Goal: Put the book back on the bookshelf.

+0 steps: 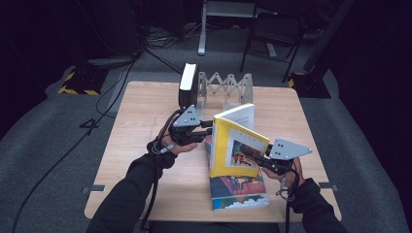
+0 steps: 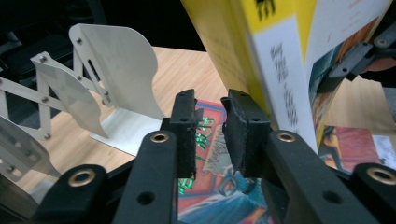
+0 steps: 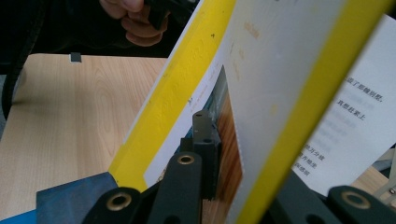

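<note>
At the centre of the high view, the right gripper clamps the yellow book, held upright and tilted above the colourful book lying flat on the table. The left gripper, jaws parted and empty, sits just beside its spine. The spine's printed characters are too blurred to read.

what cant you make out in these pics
- Second jaw of the right claw: in the right gripper view the yellow book covers it.
- Cover of the flat book: in the high view the yellow book hides its upper part.
- Yellow book's title: too small in the high view, cut off by the top edge in the left gripper view.
- Dark book in the rack: spine lettering too small to read.
</note>
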`<state>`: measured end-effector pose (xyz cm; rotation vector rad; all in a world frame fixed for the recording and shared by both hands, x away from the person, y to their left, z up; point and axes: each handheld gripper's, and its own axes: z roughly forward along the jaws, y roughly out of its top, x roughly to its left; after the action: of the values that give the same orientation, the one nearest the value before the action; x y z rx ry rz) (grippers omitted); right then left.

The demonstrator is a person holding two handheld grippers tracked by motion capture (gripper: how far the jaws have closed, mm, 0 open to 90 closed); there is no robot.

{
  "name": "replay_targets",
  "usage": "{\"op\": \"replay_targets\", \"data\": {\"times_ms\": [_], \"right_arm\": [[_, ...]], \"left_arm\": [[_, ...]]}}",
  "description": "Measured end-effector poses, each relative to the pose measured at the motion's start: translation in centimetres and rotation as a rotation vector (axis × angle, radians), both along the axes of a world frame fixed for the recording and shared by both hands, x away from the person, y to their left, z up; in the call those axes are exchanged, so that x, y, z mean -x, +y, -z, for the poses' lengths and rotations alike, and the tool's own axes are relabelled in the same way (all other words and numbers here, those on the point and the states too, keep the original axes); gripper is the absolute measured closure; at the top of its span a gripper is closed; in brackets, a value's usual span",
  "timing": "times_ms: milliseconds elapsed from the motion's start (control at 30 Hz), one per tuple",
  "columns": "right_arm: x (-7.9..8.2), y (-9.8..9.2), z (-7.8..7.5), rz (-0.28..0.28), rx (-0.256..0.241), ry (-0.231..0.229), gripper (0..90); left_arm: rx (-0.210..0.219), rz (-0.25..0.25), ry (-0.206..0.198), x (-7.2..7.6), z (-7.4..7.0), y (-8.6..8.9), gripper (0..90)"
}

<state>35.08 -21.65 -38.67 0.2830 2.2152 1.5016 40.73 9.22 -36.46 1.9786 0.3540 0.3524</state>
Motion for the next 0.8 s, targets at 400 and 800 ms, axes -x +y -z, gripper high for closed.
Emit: {"op": "replay_targets", "data": {"times_ms": [400,800], "right_arm": [[1.0,-0.2,0.2,0.006,-0.006,-0.016,85.8],[1.4,-0.2,0.3,0.003,-0.017,-0.017,86.0]], "left_arm": [[-0.11,-0.039,0.029,3.1,4.0,0.6,60.3],[-0.206,0.013,0.106,6.1,7.1,0.9,53.7]]}}
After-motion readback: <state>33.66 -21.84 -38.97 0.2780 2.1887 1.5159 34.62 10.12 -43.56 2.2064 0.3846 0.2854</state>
